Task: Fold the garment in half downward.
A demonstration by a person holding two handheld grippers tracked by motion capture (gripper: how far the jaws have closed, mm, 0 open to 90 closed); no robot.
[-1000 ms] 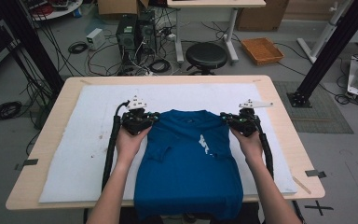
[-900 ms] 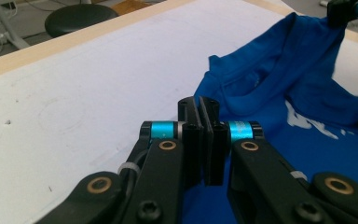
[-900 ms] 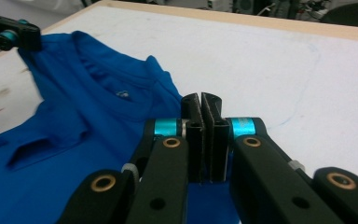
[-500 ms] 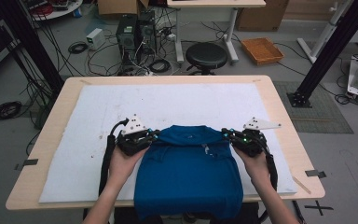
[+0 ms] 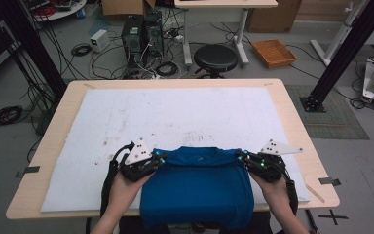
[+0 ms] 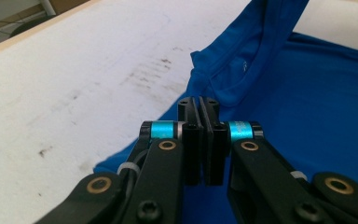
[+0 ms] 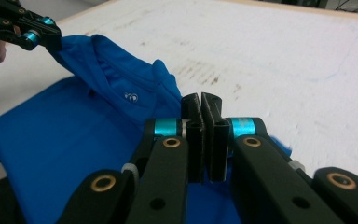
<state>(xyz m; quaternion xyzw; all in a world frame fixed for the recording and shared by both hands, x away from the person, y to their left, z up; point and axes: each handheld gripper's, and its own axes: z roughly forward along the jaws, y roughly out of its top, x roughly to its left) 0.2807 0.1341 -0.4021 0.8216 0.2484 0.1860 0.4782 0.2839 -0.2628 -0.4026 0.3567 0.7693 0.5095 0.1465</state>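
Observation:
A blue T-shirt (image 5: 197, 187) lies folded at the near edge of the white pad (image 5: 175, 117), its lower part hanging over the table's front. My left gripper (image 5: 161, 160) is shut on the shirt's folded top edge at its left corner, and my right gripper (image 5: 239, 157) is shut on the right corner. In the left gripper view the jaws (image 6: 199, 103) meet on thin blue cloth, with the collar (image 6: 223, 79) just beyond. In the right gripper view the jaws (image 7: 201, 100) pinch the shirt (image 7: 74, 135), and the left gripper (image 7: 51, 39) lifts the far corner.
The pad covers most of the wooden table (image 5: 292, 112); its far half is bare, with faint stains. Behind the table stand a black stool (image 5: 215, 57), computer towers (image 5: 141, 31) with cables, and an orange tray (image 5: 273, 52). A black frame post (image 5: 341, 53) rises at right.
Both grippers have moved toward the table's near edge with the shirt's top edge, drawing it over the lower part. The visible shirt is now shorter.

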